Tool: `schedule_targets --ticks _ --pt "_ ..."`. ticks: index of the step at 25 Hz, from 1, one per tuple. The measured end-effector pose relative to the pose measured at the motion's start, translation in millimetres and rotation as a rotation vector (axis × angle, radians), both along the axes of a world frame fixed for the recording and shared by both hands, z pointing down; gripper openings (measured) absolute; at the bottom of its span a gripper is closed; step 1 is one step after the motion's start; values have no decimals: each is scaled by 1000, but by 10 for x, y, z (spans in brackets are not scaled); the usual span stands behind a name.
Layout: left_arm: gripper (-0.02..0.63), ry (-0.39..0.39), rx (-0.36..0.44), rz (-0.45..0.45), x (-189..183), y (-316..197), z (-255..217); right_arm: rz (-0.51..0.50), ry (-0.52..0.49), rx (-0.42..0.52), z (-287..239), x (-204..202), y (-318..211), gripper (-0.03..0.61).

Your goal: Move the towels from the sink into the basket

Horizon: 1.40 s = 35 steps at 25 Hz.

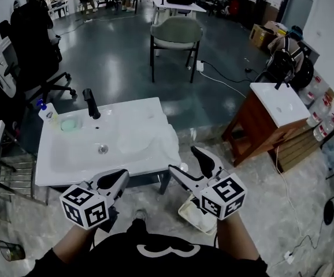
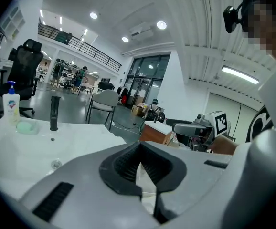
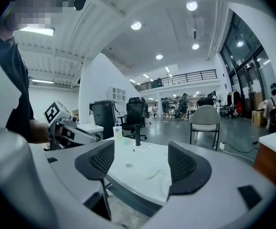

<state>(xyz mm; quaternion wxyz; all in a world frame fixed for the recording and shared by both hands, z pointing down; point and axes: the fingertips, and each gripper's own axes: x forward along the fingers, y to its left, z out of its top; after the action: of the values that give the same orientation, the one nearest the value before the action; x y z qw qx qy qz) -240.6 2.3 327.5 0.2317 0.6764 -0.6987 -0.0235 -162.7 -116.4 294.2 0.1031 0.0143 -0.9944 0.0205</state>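
Note:
A white towel [image 1: 166, 146] lies rumpled on the right part of the white sink [image 1: 69, 166] and hangs over its right edge. The same towel [image 3: 158, 178] shows past my right jaws. A pale basket [image 1: 195, 219] with white cloth in it stands on the floor at the sink's front right corner, partly hidden under my right gripper. My left gripper [image 1: 121, 178] hovers at the sink's front edge, shut with nothing held. My right gripper [image 1: 184, 159] is open and empty in the air beside the sink's right corner, above the basket.
On the sink's back rim stand a black faucet [image 1: 91, 104], a soap bottle [image 1: 48, 113] and a green soap [image 1: 70, 124]. A wooden cabinet with a white top [image 1: 265, 120] stands to the right. A metal rack [image 1: 11, 172] flanks the sink's left.

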Motion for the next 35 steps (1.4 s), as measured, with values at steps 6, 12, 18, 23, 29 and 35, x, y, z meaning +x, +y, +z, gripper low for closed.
schedule_targets --ticks 6,12,18,23,29,35 --pt "6 15 0 -16 -722 -209 72 -14 111 -17 434 -849 -289 331" --pt "6 27 -14 -44 -1368 -284 185 -8 260 2 982 -1469 -549 331" --pt "6 39 -21 -80 -1922 -246 306 14 378 7 1463 -1913 -761 331" --pt "6 47 -24 -102 -2189 -255 384 26 486 80 1780 -2129 -925 359" --pt "6 63 -30 -105 -2409 -289 494 34 614 131 2151 -2284 -1045 367" --pt "6 74 -37 -84 -2487 -354 588 49 681 94 2395 -2328 -1114 365"
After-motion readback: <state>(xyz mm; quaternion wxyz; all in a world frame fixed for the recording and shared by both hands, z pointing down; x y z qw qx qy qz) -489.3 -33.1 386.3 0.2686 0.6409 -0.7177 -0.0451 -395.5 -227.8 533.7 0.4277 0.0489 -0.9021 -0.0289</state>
